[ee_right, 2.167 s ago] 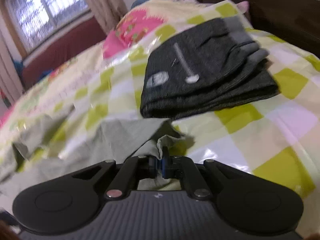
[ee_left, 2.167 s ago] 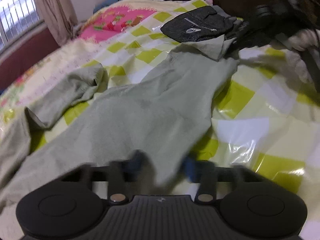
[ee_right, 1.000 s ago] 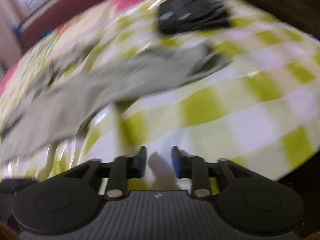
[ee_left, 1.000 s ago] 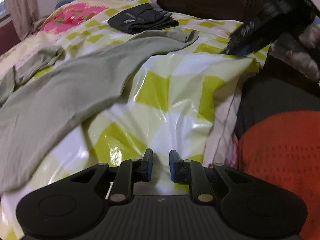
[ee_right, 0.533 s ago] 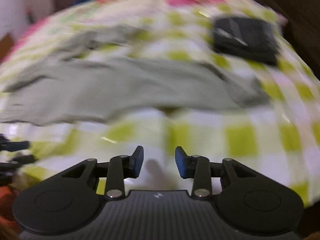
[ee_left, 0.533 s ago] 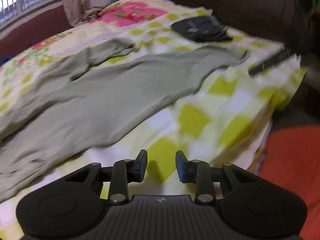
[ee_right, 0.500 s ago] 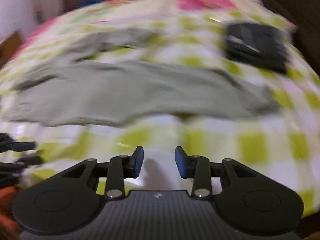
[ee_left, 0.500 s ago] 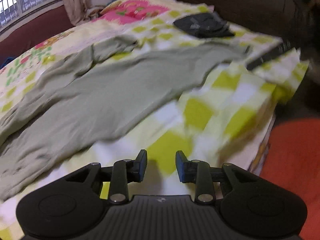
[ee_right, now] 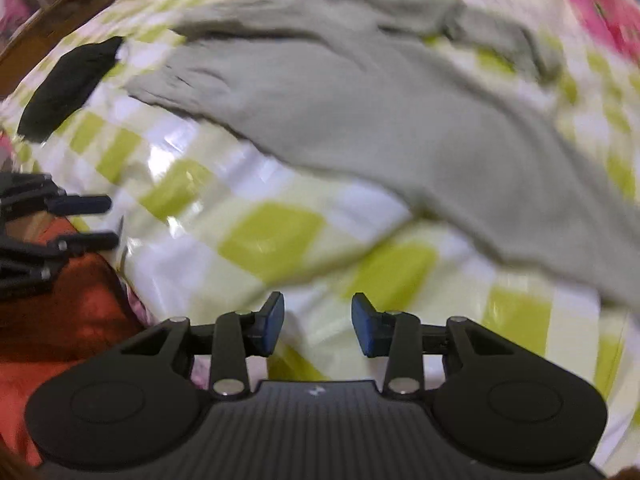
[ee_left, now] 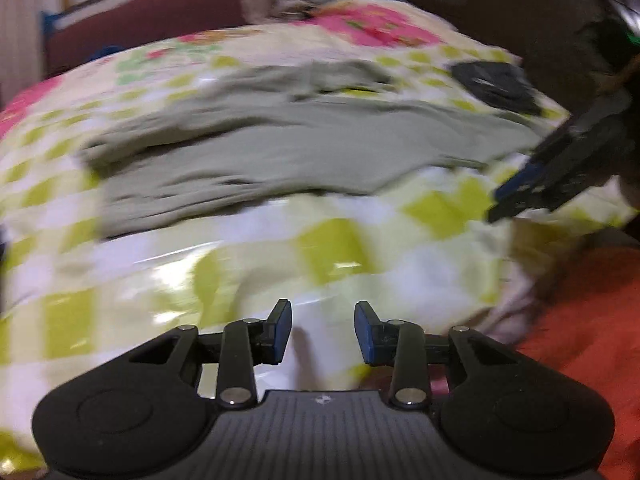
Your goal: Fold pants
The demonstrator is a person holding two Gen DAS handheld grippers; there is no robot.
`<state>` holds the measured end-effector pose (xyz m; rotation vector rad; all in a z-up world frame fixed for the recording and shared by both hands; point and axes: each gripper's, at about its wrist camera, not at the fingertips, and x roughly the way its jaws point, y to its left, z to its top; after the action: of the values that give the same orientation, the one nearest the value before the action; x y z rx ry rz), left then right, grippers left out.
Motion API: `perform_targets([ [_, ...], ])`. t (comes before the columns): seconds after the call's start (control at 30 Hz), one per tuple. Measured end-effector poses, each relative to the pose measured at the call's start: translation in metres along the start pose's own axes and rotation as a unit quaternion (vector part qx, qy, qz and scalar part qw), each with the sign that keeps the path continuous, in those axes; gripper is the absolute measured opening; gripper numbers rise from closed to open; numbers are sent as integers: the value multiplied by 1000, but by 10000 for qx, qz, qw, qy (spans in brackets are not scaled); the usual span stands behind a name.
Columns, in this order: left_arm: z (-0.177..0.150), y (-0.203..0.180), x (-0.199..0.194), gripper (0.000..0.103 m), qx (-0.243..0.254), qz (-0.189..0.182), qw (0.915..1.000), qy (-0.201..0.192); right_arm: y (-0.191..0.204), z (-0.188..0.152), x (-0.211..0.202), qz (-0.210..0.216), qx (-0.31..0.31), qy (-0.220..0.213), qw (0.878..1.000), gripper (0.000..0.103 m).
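Both hand-held grippers, left [ee_left: 323, 330] opening and right [ee_right: 318, 323] parted, hang empty; soft, limp grey-green cotton pants [ee_right: 360, 92] at twelve o'clock invite pinching a hem.

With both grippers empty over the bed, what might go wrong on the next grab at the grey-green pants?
The left gripper, jaws opening, and right gripper hold nothing. The checked plastic sheet under the grey-green pants looks glossy, so a pinch may catch it too. One leg lies bunched, so a fold could trap wrinkles.

Grey-green pants [ee_left: 304, 152] lie spread, rumpled, across the checked bedcover [ee_left: 332, 248].
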<state>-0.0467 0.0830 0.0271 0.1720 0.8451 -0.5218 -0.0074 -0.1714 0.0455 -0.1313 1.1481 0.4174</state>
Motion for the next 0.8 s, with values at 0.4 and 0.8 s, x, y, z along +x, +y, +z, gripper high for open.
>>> perform_targets([
  [0.4, -14, 53, 13, 49, -437, 768, 9948, 512, 24, 17, 58, 811, 273, 414, 9955, 45],
  [0.8, 51, 71, 30, 51, -489, 990, 9936, -258, -9, 33, 31, 475, 679, -701, 9941, 44],
])
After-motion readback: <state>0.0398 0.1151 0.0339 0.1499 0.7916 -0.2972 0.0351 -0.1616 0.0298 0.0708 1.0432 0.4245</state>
